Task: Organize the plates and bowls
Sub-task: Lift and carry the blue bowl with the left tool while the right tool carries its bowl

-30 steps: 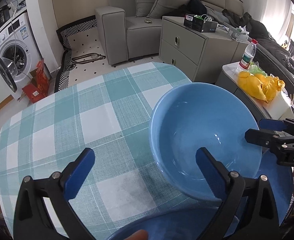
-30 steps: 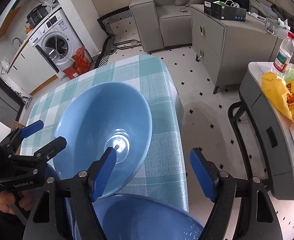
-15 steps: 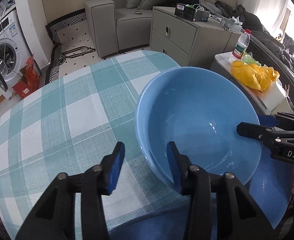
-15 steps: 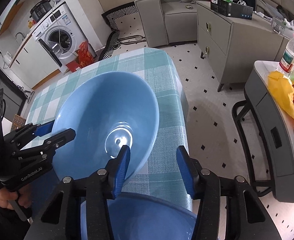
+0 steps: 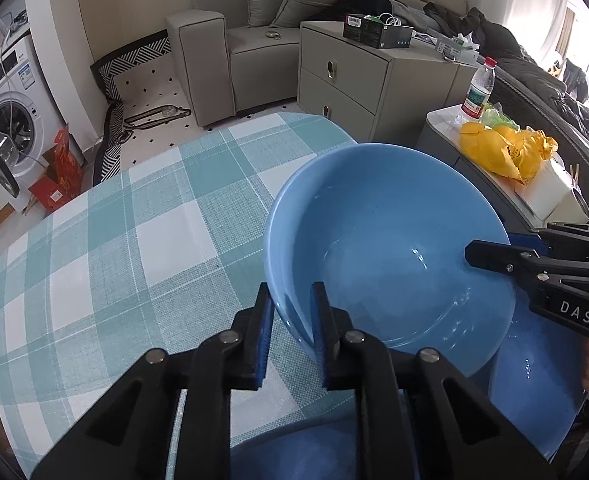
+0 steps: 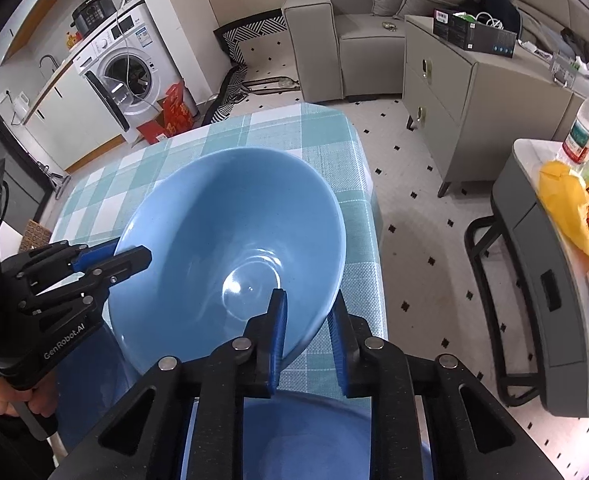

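bowl (image 5: 390, 248): glossy light blue, deep, empty, tilted over the checked tablecloth, rim pinched at opposite sides, about 7 and 3 o'clock in the left wrist view.
plate (image 5: 534, 392): darker blue, shallow, lying beneath the bowl, showing at 4 to 6 o'clock of it, largely covered.

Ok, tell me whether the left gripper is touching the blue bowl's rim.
Touching. The left wrist view shows the left gripper with its pads clamped on either side of the blue bowl rim.
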Motion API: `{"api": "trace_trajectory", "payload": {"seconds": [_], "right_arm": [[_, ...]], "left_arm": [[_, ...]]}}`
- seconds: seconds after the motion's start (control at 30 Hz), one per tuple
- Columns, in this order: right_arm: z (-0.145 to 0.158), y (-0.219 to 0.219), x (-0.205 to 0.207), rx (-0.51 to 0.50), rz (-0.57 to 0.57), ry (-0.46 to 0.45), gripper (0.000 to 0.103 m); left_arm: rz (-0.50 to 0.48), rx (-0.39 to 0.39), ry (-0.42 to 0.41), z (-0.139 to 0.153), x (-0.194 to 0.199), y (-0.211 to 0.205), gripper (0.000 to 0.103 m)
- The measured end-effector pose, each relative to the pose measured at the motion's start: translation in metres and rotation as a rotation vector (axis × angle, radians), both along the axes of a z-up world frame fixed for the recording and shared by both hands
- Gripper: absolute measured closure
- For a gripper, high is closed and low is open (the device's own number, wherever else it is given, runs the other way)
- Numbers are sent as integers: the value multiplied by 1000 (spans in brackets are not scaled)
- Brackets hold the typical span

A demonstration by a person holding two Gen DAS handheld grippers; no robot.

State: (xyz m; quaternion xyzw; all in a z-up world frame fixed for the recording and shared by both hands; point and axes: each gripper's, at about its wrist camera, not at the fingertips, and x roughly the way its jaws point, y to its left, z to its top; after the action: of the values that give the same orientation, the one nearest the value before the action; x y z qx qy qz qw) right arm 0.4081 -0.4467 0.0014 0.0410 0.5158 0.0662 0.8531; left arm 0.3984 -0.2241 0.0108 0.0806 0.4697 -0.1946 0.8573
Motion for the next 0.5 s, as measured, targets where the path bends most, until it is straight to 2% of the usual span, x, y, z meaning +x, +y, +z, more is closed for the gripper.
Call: {"api": "trace_trajectory", "payload": {"seconds": [0.5], "right_arm": [[2, 2, -3, -27, -5, -21, 84]], "left_arm": [[-1, -4, -28, 4, -2, 0, 88]]}}
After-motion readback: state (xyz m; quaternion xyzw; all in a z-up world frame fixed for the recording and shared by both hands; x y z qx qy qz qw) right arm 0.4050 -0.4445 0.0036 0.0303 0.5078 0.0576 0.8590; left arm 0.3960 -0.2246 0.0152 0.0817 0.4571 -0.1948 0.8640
